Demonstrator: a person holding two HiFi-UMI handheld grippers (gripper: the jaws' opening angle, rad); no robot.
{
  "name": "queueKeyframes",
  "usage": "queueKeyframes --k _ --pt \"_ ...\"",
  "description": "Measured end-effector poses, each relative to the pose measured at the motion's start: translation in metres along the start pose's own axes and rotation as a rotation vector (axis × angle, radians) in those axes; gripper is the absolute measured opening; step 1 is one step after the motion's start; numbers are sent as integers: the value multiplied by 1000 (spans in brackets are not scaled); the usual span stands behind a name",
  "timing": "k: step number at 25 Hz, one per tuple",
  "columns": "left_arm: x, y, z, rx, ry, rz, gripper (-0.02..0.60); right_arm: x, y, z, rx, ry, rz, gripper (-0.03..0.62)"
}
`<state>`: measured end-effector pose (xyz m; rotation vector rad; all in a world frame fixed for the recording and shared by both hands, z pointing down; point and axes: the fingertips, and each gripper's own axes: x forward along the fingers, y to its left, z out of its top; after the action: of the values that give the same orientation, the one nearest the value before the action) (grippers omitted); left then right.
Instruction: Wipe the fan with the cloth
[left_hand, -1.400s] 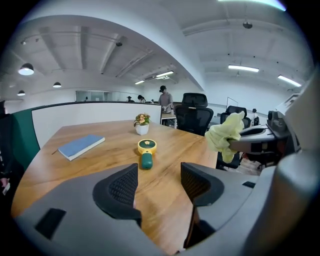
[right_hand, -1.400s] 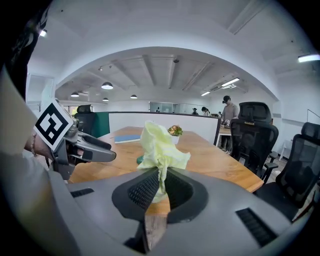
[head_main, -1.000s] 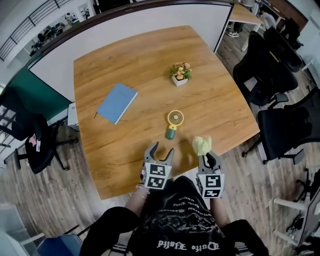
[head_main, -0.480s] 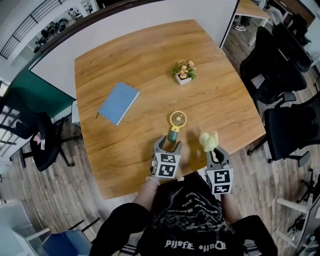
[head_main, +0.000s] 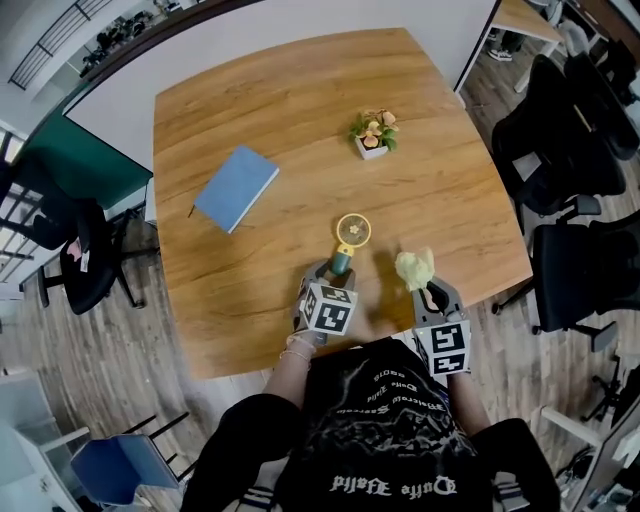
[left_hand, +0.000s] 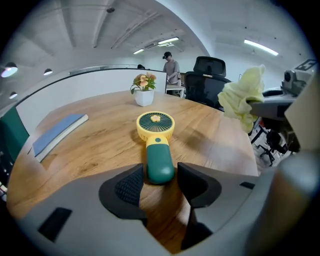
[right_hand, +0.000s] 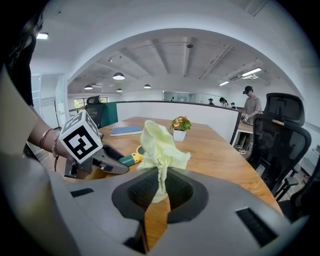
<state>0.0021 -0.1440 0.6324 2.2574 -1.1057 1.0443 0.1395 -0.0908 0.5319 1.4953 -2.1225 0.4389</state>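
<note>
A small hand fan lies flat on the wooden table, its yellow head pointing away from me and its green handle toward me. My left gripper is low over the table with the end of the handle between its jaws. The jaws have just been closing, and a thin gap still shows on each side of the handle. To the right of the fan, my right gripper is shut on a pale yellow cloth, which bunches up above its jaws.
A blue notebook lies at the left of the table and a small potted flower stands beyond the fan. Black office chairs stand off the right edge. A person stands far behind the table in the gripper views.
My left gripper has come forward and down, so its jaws now straddle the fan's handle and stand narrower. The right gripper with the cloth has shifted slightly alongside the fan.
</note>
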Motion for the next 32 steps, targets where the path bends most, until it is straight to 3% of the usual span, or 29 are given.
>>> queueKeyframes --k 3,7,10,13,17,20,24,28,32 --pt "0 1 1 -14 -13 7 187 8 8 1 -23 11 71 43" --pt "-6 2 3 -28 -49 10 184 20 18 12 -17 2 156 43" --pt "-14 0 7 28 -74 5 184 27 25 22 9 -4 254 43" --pt "-19 -1 7 75 -72 -6 184 34 44 33 -48 14 378 41" --pt "-25 -2 3 79 -71 -25 184 50 93 34 -169 100 567 41" --pt "-28 -8 2 118 -74 -45 184 66 124 21 -214 201 658 41" --pt "-29 -10 -6 169 -45 -33 183 84 137 2 -245 309 667 41" --pt "-32 -7 -9 179 -39 -52 183 94 135 0 -291 288 624 41" --pt "-34 -8 -12 166 -46 -71 183 106 119 8 -368 233 492 40"
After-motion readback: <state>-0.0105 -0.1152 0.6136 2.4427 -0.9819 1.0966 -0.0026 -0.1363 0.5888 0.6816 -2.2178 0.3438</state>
